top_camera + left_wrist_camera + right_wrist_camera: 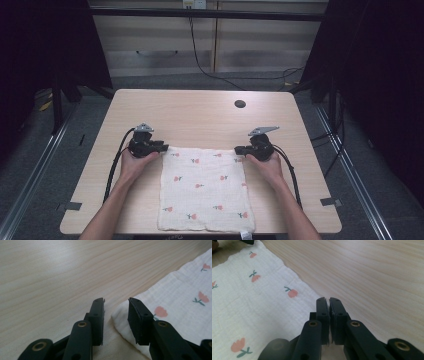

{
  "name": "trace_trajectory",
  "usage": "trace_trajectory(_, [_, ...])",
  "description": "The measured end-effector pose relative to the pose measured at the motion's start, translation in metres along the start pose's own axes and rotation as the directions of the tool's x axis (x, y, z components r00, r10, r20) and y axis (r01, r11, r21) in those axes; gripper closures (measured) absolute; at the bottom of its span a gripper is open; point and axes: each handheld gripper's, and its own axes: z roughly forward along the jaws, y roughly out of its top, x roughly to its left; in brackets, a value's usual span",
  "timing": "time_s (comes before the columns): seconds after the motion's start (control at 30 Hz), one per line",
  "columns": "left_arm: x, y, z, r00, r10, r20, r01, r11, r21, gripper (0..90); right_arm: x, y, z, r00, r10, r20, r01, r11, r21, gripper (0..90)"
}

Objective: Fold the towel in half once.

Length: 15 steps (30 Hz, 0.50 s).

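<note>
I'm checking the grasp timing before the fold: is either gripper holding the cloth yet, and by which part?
The right gripper is shut at the flowered cloth's far right corner; whether it pinches fabric cannot be told. The left gripper straddles the far left corner, not yet pinching.

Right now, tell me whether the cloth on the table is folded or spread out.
Spread out. The flowered cloth lies flat as one square sheet on the table, with the left gripper and right gripper at its far corners.

Cloth (pixel 205 187) cut off at bottom edge; corner under right gripper (pixel 329 302) hidden by its jaws.
</note>
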Motion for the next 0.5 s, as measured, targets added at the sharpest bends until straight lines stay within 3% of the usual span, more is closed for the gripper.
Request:
trace_trajectory(0.1, [0.0000,-0.0010,0.0005,0.9997,0.014,0.020,-0.015,0.9998,0.010,70.1,-0.0009,-0.0002,-0.0011,1.0000,0.005,-0.001,-0.005,1.000,-0.002,86.8])
trace_trajectory(0.13, [-0.0012,-0.0009,0.0004,0.9996,0.028,0.004,-0.028,0.9995,0.013,72.0,-0.0011,-0.0003,-0.0012,1.0000,0.003,-0.002,-0.003,1.000,-0.004,86.8])
trace_trajectory(0.23, [-0.0011,-0.0015,0.0002,0.9997,0.018,0.017,-0.018,0.9998,0.004,76.2,-0.0007,-0.0001,-0.0019,1.0000,0.000,-0.004,0.000,1.000,-0.008,86.7])
trace_trajectory(0.33, [-0.0028,-0.0017,0.0002,0.9991,0.034,0.024,-0.034,0.9993,0.014,86.5,-0.0004,0.0000,-0.0025,1.0000,0.001,-0.007,-0.001,1.000,-0.011,86.7])
trace_trajectory(0.5, [-0.0017,-0.0005,-0.0025,0.9986,0.009,0.052,-0.008,0.9999,-0.010,88.0,-0.0001,0.0003,-0.0040,1.0000,0.002,-0.005,-0.002,1.000,-0.011,86.8])
